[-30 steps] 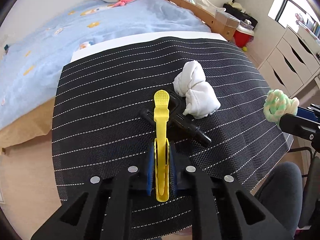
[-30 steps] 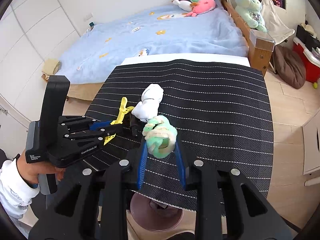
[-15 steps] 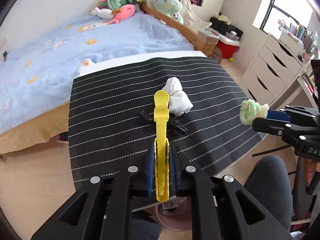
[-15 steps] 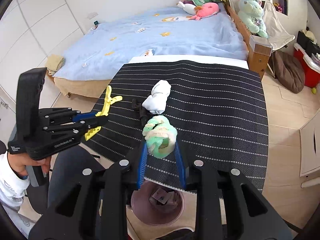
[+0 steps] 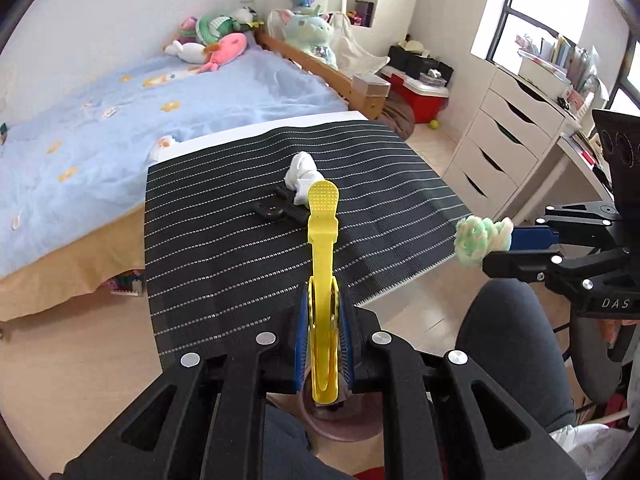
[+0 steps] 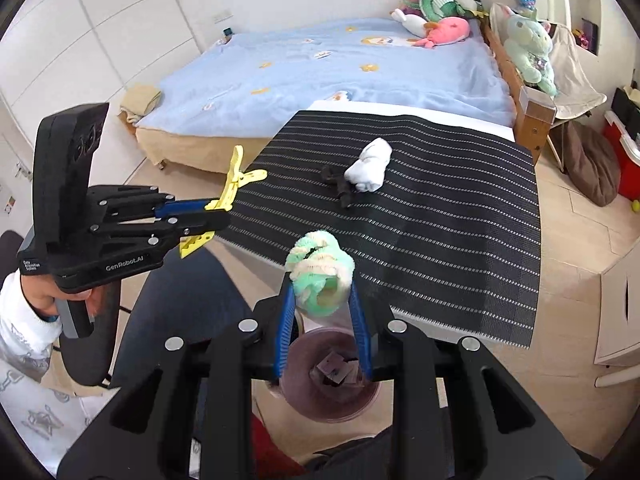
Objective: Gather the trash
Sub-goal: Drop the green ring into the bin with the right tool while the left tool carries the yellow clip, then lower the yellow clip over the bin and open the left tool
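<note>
Pulled back from table (image 6: pixel 460 240) over bin (image 6: pixel 304 400): left gripper (image 5: pixel 322 360) clamping yellow clip (image 5: pixel 322 240), right gripper (image 6: pixel 322 312) gripping green scrunchie (image 6: pixel 320 276); white sock (image 6: pixel 368 166), black clip (image 6: pixel 340 188) remaining.

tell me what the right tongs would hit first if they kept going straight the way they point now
Probably the purple bin: it sits on the floor directly below the right tongs, which grip a green scrunchie. Depth is unclear, but nothing shows in between.

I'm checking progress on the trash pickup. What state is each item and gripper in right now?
left gripper: shut on the yellow clip.
right gripper: shut on the green and cream scrunchie.
white cloth bundle: lying on the striped mat.
black object: lying beside the cloth.
bin: open, some items inside.
</note>
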### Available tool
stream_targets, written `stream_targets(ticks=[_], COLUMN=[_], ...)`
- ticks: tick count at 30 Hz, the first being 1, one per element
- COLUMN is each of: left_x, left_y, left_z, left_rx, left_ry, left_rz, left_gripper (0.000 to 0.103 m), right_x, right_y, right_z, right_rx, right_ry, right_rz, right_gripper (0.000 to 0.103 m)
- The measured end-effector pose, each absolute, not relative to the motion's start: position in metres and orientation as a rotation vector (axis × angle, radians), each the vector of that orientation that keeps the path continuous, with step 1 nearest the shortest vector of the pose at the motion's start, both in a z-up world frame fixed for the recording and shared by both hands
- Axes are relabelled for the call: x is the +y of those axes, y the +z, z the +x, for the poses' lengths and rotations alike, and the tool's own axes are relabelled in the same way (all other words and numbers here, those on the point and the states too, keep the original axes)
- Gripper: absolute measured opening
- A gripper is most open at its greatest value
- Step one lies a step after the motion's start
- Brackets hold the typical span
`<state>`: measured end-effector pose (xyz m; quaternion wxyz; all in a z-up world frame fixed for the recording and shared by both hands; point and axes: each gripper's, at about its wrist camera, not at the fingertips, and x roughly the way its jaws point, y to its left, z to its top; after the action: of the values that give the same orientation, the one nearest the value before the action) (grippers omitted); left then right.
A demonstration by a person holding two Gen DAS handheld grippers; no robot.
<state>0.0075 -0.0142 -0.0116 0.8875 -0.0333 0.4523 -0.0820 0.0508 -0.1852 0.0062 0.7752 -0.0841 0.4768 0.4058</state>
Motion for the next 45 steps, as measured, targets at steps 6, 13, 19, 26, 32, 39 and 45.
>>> stream_targets(ticks=[6,13,19,26,32,39,45], left_x=[-0.021,-0.023,-0.021,-0.026,-0.029,-0.037,-0.046], left_y=[-0.008,-0.007,-0.007,-0.008,-0.010,-0.013,-0.017], left_z=[-0.012,-0.024,-0.029,-0.032,-0.030,-0.030,-0.032], left_rx=[0.930,0.929,0.929,0.939,0.945,0.953,0.967], left_ry=[-0.204,-0.224,-0.223,-0.242,-0.256,-0.282,-0.301], left_rz=[-0.077,-0.087,-0.087,-0.076,-0.070,-0.056,-0.034], left_gripper=[0.014,0.014,0.014,0.014,0.014,0.014,0.014], right_x=[-0.184,-0.183,-0.188,-0.199,-0.206,-0.214,-0.219], right_y=[-0.001,-0.013,-0.015,-0.011,-0.008,-0.008,-0.007], right_z=[0.028,0.011,0.012,0.020,0.027,0.032,0.034], right_rx=[1.063,1.092,1.091,1.077,1.071,1.072,1.067], right_ry=[0.911,0.940,0.922,0.834,0.784,0.736,0.712], right_rz=[-0.200,-0.211,-0.194,-0.166,-0.154,-0.152,-0.149], right_gripper=[0.026,0.027,0.080,0.095,0.096,0.096,0.096])
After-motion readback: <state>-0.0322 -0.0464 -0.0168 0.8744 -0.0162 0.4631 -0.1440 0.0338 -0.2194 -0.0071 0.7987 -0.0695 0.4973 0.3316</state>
